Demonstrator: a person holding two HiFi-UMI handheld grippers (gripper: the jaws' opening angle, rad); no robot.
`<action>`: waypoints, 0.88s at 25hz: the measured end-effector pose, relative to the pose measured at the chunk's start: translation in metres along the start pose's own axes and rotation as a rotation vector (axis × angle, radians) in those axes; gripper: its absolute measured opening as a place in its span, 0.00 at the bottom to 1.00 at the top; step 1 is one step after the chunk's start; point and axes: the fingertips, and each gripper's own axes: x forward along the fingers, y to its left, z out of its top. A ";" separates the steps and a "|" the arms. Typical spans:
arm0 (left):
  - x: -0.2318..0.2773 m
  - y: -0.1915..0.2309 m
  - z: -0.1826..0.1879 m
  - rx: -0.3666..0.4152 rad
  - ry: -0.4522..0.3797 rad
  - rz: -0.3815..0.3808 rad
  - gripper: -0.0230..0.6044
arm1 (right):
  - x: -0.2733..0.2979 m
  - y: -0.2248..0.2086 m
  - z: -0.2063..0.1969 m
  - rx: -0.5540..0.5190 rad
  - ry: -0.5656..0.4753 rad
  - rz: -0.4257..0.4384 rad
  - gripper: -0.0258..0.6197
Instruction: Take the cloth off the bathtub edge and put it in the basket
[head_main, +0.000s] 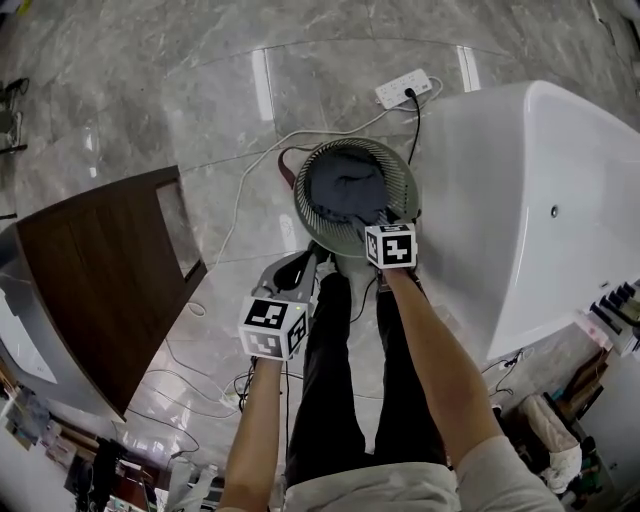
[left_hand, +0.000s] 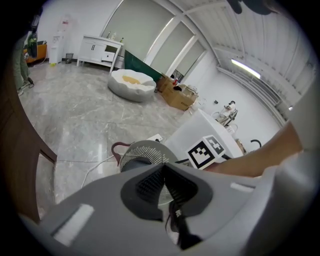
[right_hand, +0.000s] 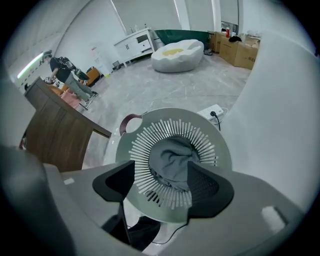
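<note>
Right gripper view shows fingers of the right gripper (right_hand: 162, 187) spread, holding nothing, over the basket (right_hand: 212, 135) left of the bathtub (right_hand: 280, 125). The cloth (right_hand: 172, 160) lies inside, apparently released. The left gripper (left_hand: 162, 187) idles, fingers together.

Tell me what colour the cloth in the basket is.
Plain dark grey; the cloth shows best in the right gripper view, inside the basket.

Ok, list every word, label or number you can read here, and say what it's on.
No readable words or numbers anywhere.
Right cube: black-and-white square pattern only, no letters.
Left cube: the same kind of pattern, no letters.
Power strip: any print is too small to read.
Cardboard boxes: too blurred to read.
</note>
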 end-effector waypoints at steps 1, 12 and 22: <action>0.000 0.000 0.000 0.002 0.000 0.000 0.13 | -0.002 0.000 0.000 -0.003 0.000 0.003 0.52; -0.021 -0.017 0.009 0.047 0.028 0.026 0.13 | -0.068 0.007 -0.019 0.020 -0.030 0.053 0.52; -0.082 -0.098 0.021 0.155 0.039 0.041 0.13 | -0.220 0.016 -0.036 0.036 -0.200 0.093 0.52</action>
